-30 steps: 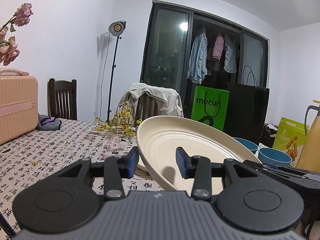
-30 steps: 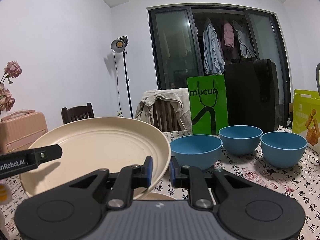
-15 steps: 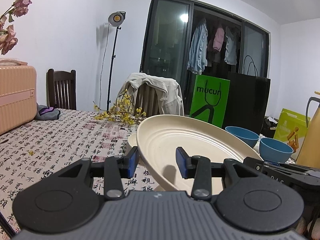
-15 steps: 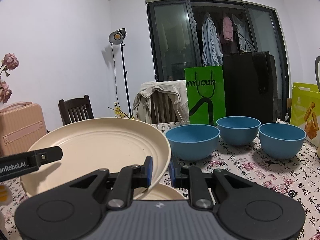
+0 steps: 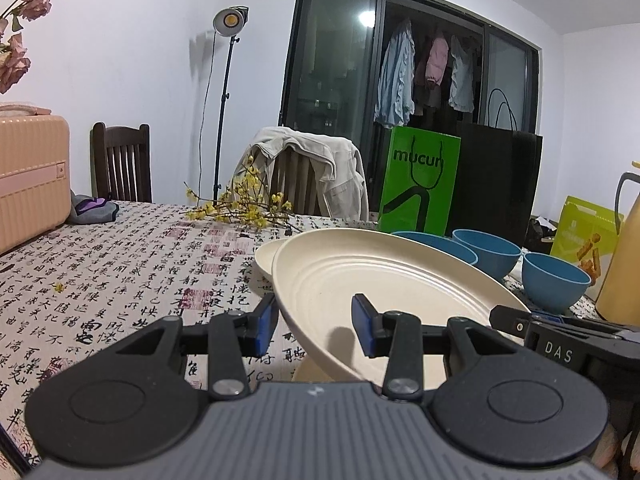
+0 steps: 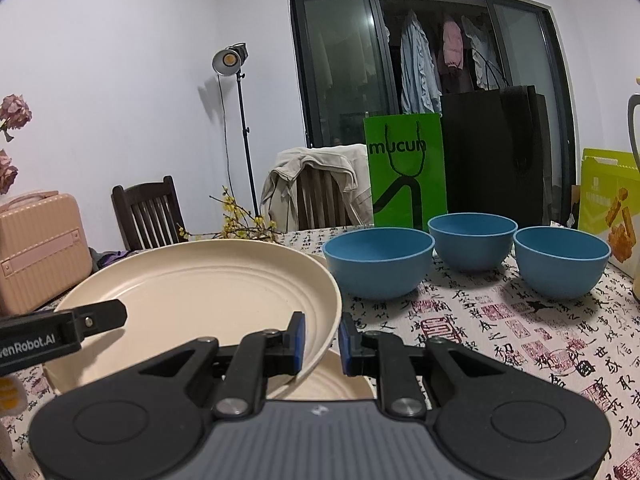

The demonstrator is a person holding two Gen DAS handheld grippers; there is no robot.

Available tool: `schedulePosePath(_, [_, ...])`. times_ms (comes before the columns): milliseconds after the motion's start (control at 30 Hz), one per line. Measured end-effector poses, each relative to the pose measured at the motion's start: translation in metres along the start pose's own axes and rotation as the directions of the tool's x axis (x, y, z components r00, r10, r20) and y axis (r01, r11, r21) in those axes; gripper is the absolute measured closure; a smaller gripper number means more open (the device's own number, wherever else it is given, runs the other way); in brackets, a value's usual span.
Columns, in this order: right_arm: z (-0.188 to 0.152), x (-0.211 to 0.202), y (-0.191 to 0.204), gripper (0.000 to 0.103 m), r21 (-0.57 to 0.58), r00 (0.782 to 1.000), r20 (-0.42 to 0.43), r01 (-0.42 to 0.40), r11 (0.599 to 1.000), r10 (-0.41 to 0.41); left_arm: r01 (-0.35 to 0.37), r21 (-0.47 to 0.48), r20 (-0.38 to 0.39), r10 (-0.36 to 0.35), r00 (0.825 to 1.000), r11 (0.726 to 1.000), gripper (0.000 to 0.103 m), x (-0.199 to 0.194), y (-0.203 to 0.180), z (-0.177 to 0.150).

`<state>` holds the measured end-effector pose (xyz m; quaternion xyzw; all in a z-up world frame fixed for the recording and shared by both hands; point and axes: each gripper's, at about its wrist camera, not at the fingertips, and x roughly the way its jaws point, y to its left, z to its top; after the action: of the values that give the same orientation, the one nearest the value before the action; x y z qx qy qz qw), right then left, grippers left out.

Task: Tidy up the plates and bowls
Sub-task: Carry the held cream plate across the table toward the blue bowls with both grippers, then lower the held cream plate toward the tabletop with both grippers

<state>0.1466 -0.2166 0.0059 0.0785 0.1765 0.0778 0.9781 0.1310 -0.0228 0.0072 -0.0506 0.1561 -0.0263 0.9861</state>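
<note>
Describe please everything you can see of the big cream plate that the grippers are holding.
The cream plate is round and matte, plastic-like, with concentric ridges in its shallow well and a raised rim. It is empty, tilted, and held above another cream plate on the table. The right hand-held gripper and the left hand-held gripper each straddle its rim on opposite sides.
</note>
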Motion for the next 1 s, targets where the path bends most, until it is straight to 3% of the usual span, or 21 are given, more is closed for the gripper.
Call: schedulePosePath(1000, [-0.014,0.008,-0.008,0.086,0.003,0.999,-0.051,0.018,1.0,-0.017,-0.003,0.025,-0.074,0.005,0.997,1.0,0.063,0.013,-0.004,-0.021])
